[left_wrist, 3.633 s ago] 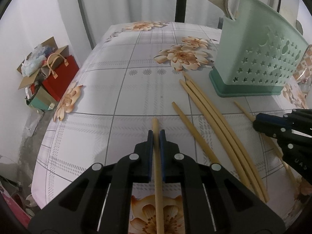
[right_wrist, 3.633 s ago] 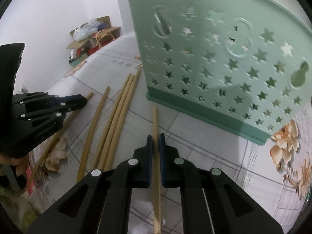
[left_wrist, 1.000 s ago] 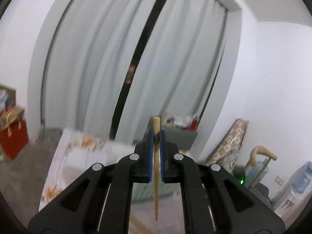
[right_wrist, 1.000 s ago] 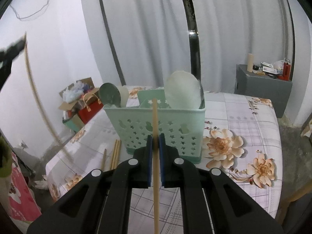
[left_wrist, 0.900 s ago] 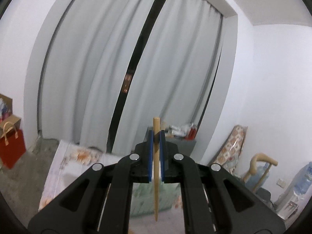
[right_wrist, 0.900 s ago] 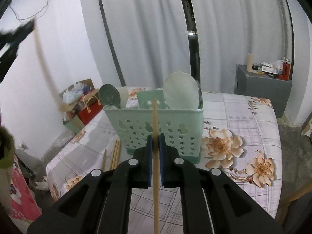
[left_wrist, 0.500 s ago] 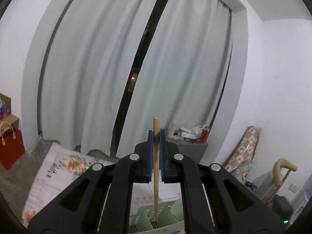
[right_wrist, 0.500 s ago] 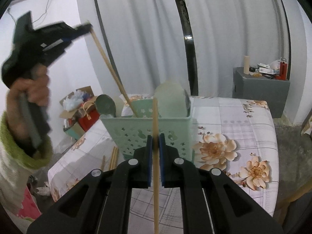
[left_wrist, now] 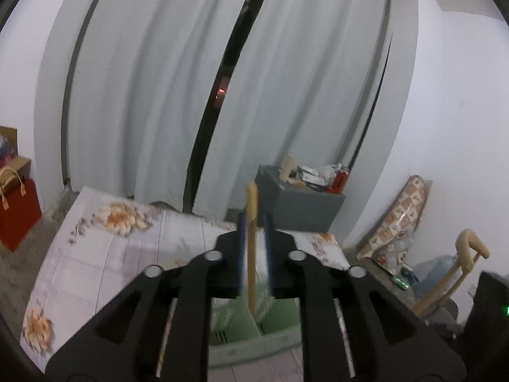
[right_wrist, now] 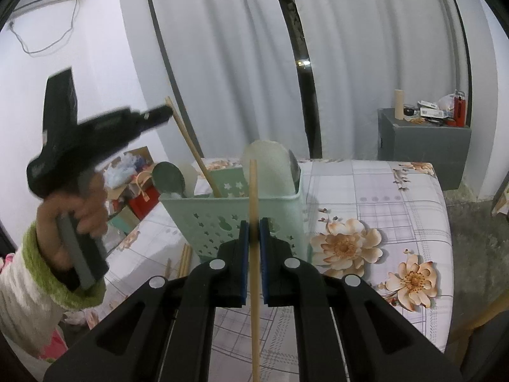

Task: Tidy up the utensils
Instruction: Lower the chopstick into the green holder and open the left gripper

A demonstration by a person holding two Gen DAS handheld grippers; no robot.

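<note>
The right gripper (right_wrist: 253, 232) stands nearest, its blue pads clenched on an upright chopstick (right_wrist: 253, 197) that crosses the lens from 6 o'clock to 12 o'clock. Beyond it the mint-green utensil caddy (right_wrist: 229, 219) sits on the floral tablecloth (right_wrist: 381, 210), holding a ladle (right_wrist: 168, 176) and a pale spatula (right_wrist: 267, 165). More loose chopsticks (right_wrist: 184, 256) lie on the cloth at the caddy's 7 o'clock. At 10 o'clock a hand (right_wrist: 82, 203) carries the left gripper (left_wrist: 254, 238); its jaws are opening, with a second chopstick (left_wrist: 251, 248) between the parted pads, lower end down inside a caddy compartment. A grey cabinet (right_wrist: 423, 152) stands farthest, at 2 o'clock.
</note>
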